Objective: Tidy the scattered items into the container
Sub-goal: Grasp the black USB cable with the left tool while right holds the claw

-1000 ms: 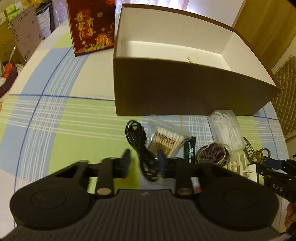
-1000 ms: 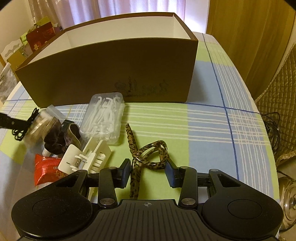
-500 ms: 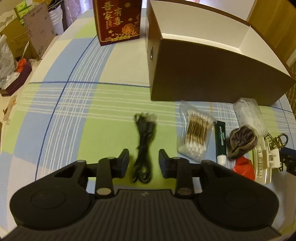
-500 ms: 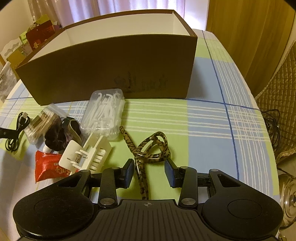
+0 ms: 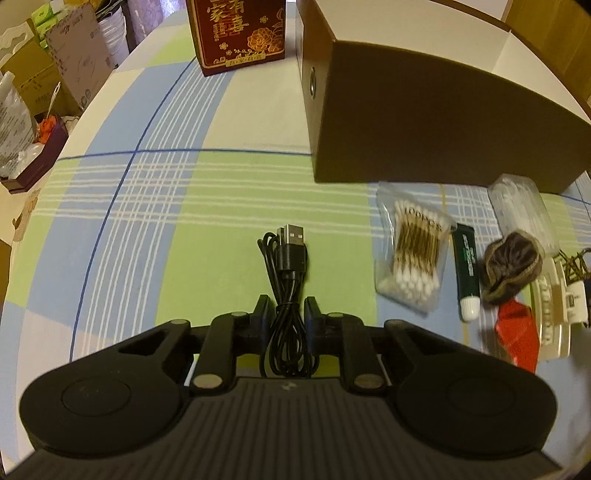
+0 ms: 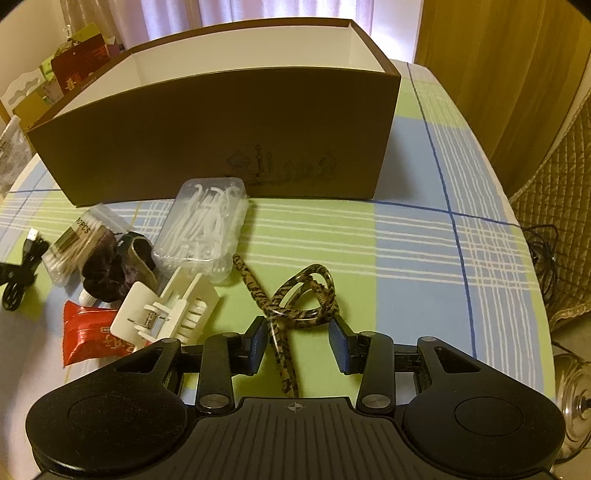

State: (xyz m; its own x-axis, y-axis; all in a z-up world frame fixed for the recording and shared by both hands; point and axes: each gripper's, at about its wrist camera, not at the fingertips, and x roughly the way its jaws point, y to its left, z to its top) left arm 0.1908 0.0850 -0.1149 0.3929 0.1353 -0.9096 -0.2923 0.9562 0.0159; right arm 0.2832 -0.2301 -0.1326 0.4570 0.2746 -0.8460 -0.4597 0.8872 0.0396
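Note:
The brown cardboard box (image 5: 424, 122) with a white inside stands open at the back of the checked tablecloth. A coiled black USB cable (image 5: 286, 273) lies in front of it, and my left gripper (image 5: 289, 314) is shut on the cable's near end. In the right wrist view my right gripper (image 6: 298, 341) is open, its fingers either side of the tail of a leopard-print hair clip (image 6: 303, 299). Between the two lie a bag of cotton swabs (image 5: 413, 254), a green tube (image 5: 466, 273), a dark scrunchie (image 6: 110, 269), a clear case of floss picks (image 6: 207, 229), a white claw clip (image 6: 166, 317) and a red packet (image 6: 88, 336).
A red gift box (image 5: 240, 33) stands left of the brown box (image 6: 221, 140). Cartons and bags sit beyond the table's left edge (image 5: 44, 92). A quilted chair (image 6: 554, 229) is close to the right edge. Bare tablecloth (image 6: 424, 258) lies right of the clip.
My left gripper swung left from the swabs, lined up over the cable and shut on it. My right gripper edged forward over the leopard clip and stayed open.

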